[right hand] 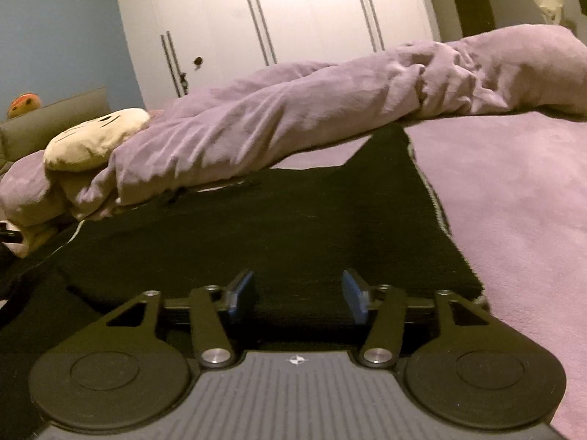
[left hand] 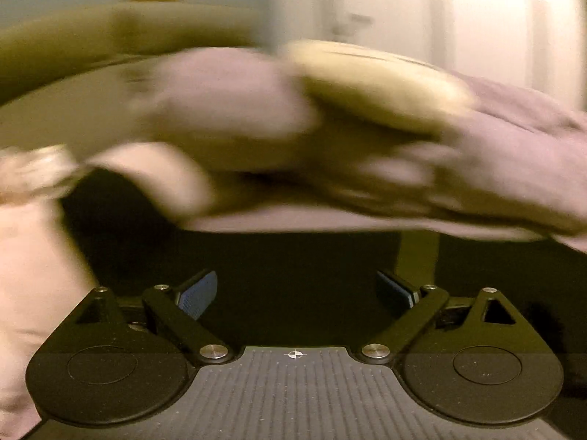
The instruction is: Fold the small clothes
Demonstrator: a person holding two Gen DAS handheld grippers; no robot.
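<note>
A black garment (right hand: 293, 220) lies flat on the purple bed sheet (right hand: 513, 201); a pale trim runs along its right edge. My right gripper (right hand: 298, 291) is open, low over the garment's near edge, with nothing between its blue pads. In the blurred left wrist view the same black garment (left hand: 293, 275) fills the lower middle. My left gripper (left hand: 296, 291) is open wide over it and empty.
A rumpled purple duvet (right hand: 293, 110) lies across the bed behind the garment. A cream plush toy (right hand: 95, 139) rests at its left end and shows in the left view (left hand: 385, 91). White wardrobe doors (right hand: 293, 11) stand behind. Pale cloth (left hand: 29, 256) hangs at the left.
</note>
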